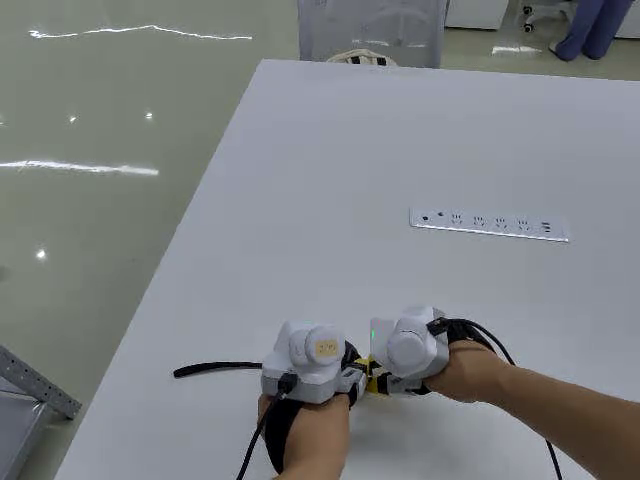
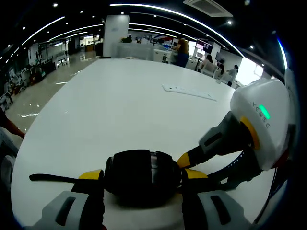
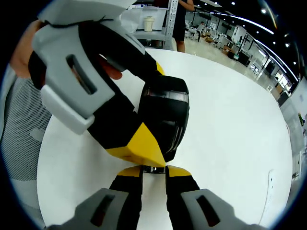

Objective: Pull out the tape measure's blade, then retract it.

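Observation:
A black tape measure [image 2: 142, 176] sits on the white table [image 1: 400, 150], clamped on both sides by the yellow-tipped jaws of my left gripper [image 2: 142, 175]. Its black wrist strap [image 2: 53, 178] trails off to the left on the table [image 1: 215, 369]. In the right gripper view the tape measure [image 3: 165, 112] stands right in front of my right gripper [image 3: 154, 171], whose jaws are pressed together on a small metal blade tip at the case's mouth. No length of blade shows outside the case. In the head view the left gripper [image 1: 352, 376] and right gripper [image 1: 378, 380] meet at the near table edge.
A white power strip [image 1: 489, 224] lies flat on the table's right side, well beyond the grippers. The table's left edge [image 1: 190, 240] drops to a shiny floor. A grey chair [image 1: 370, 30] stands at the far end, and a person [image 1: 590, 25] is in the distance.

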### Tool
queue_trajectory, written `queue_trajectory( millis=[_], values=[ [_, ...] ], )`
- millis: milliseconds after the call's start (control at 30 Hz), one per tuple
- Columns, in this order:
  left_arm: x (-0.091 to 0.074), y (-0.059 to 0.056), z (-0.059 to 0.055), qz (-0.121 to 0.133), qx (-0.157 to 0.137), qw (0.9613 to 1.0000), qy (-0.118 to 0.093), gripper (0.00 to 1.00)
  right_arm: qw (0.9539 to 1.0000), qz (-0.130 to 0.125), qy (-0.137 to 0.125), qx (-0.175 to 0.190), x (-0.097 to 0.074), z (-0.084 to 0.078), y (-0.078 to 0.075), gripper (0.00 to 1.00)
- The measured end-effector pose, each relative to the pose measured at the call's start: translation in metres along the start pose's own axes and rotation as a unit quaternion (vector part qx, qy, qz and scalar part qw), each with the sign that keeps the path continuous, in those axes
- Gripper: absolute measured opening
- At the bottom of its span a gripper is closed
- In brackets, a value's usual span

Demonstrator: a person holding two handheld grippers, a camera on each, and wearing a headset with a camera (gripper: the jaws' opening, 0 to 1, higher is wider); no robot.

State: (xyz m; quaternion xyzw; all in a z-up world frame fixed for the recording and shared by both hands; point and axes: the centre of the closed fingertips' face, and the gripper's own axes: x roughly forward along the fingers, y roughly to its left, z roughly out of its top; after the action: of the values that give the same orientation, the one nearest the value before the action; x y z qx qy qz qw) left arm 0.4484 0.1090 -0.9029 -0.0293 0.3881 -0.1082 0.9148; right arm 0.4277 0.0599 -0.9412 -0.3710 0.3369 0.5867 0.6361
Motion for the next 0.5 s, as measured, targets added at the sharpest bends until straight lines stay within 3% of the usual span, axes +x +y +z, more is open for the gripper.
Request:
queue_trajectory(
  millis=[500],
  values=[
    [-0.0006, -0.0035, -0.0008, -0.008, 0.002, 1.0000, 0.005, 0.71, 0.9991, -0.015, 0.000, 0.039, -0.0023, -0.0028, -0.0019, 0.27]
  ],
)
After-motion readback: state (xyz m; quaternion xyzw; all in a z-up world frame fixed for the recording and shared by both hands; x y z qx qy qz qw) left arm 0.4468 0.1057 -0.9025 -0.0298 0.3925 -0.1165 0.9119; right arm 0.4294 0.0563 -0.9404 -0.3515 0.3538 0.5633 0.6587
